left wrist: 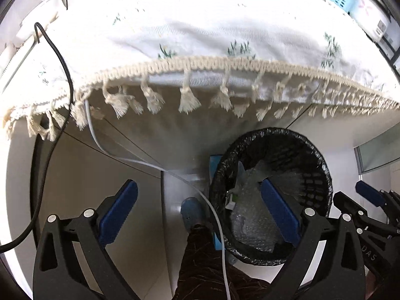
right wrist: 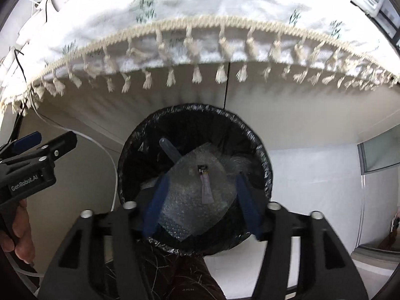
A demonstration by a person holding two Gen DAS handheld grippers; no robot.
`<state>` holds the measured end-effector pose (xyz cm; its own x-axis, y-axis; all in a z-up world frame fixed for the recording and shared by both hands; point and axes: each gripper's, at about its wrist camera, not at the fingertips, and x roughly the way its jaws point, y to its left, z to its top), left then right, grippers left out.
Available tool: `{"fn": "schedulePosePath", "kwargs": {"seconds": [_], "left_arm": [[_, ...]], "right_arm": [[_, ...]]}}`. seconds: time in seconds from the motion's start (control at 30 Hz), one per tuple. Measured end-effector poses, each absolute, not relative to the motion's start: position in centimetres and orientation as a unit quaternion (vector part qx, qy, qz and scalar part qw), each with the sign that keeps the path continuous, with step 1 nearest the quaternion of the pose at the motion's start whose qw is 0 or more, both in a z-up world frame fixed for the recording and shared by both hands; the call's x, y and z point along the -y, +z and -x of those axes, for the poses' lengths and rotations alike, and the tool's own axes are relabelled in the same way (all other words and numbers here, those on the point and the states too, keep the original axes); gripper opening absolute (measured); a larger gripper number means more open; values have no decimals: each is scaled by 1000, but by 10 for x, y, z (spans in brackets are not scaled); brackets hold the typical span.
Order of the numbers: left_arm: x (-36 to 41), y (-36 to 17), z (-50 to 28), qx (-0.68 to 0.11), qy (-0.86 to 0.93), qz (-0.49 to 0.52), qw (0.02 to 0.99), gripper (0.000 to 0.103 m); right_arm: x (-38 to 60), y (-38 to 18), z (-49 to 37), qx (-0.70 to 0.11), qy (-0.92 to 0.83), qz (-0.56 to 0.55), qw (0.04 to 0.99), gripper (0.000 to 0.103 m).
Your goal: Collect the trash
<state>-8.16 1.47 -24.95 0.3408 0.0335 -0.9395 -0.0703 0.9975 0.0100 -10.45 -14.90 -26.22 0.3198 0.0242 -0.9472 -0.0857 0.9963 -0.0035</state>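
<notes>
Two grippers: both held above the floor beside the bench, each aimed down toward the waste bin (right wrist: 195,180).
Bin: black mesh basket with a black liner, standing on the floor just in front of the fringed tablecloth (right wrist: 200,12) edge.
Trash: one sheet of bubble wrap (right wrist: 197,200) lies inside the bin, with a small tube-like item resting on it; identity of that item cannot be determined.
Right gripper (right wrist: 202,200): positioned directly over the bin mouth; fingers spread apart, nothing between them that they visibly clamp.
Left gripper (left wrist: 197,212): offset to the side of the bin, over the person's shoe; fingers spread wide, carrying nothing.
Cables: one white cable (left wrist: 175,172) and one black cable (left wrist: 55,50) hang from the bench edge near the left gripper.
Step in hand: judged as the deposit stage, with the wrap already in the bin.
Next move: likely lift both grippers clear of the rim and return to the bench for remaining trash; route the left gripper away from the hanging cables.
</notes>
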Motion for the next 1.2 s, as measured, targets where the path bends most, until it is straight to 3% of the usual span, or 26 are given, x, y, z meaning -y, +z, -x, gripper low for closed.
{"fn": "schedulePosePath", "kwargs": {"seconds": [0.17,0.37,0.7,1.2], "left_arm": [[-20,-217,80,-561,23,33,827,97],[-25,-173,80,-540,15,49,840,97],[-32,-107,83,-509,17,56,859,97],[-14,-60,81,-464,6,51,884,97]], "right_arm": [[161,-225,98,-553,25,28,832,81],[178,-171,92,-516,16,23,856,91],[186,-103,87,-463,7,59,885,95],[205,-51,84,-412,1,36,911,95]]}}
